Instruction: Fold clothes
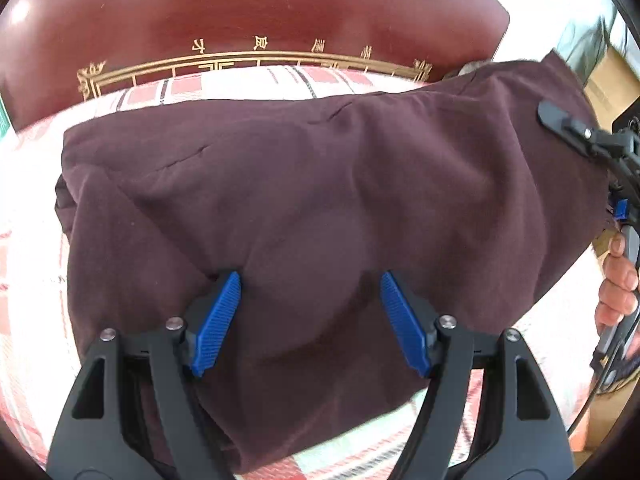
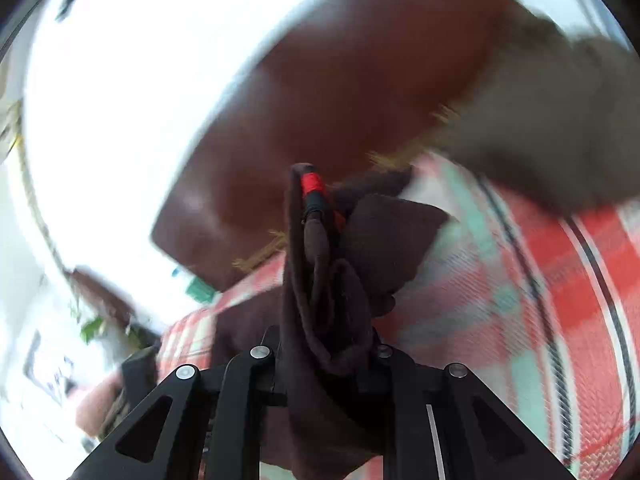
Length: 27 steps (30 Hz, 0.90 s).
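Item: maroon garment (image 1: 320,184), part-folded on plaid bedsheet (image 1: 248,84) by headboard (image 1: 256,8). L gripper (image 1: 311,320): spread, over near edge, prob. ready to pin/grab. R gripper (image 2: 320,280): pinching bunched edge, raised, prob. to carry fold over.
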Tool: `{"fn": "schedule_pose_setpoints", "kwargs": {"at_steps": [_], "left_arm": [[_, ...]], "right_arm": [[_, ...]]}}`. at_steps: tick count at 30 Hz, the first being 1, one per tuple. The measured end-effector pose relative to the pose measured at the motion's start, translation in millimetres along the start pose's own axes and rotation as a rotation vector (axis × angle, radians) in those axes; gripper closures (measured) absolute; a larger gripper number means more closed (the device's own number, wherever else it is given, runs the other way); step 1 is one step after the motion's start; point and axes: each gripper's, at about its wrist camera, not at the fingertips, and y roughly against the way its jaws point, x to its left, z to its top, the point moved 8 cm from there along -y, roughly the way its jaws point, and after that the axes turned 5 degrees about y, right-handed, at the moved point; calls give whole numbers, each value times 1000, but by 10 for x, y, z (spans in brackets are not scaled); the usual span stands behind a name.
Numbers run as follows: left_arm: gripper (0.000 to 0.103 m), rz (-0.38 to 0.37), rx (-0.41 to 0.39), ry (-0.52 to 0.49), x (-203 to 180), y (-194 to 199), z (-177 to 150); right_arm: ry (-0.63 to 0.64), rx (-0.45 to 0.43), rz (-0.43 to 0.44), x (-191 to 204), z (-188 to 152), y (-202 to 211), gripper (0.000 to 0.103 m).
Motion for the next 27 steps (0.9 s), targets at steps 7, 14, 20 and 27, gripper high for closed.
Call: {"fn": "schedule_pose_setpoints", "kwargs": {"at_steps": [7,14,20,27], "left_arm": [[29,-93,-103,131,451,617,-142],[29,12,-155,219,1133,1126,-436],[29,17,-198,235,1251,1293,-334],[26,-16,-274,99,801,1339,81]], "right_arm": [[362,74,-30,1254,-105,-545,86],[565,298,-44,1715,-934,-1359,71],[590,352,59,1788,-1236,-1334,51],[526,234,145,1566,-819,-721,51]]}}
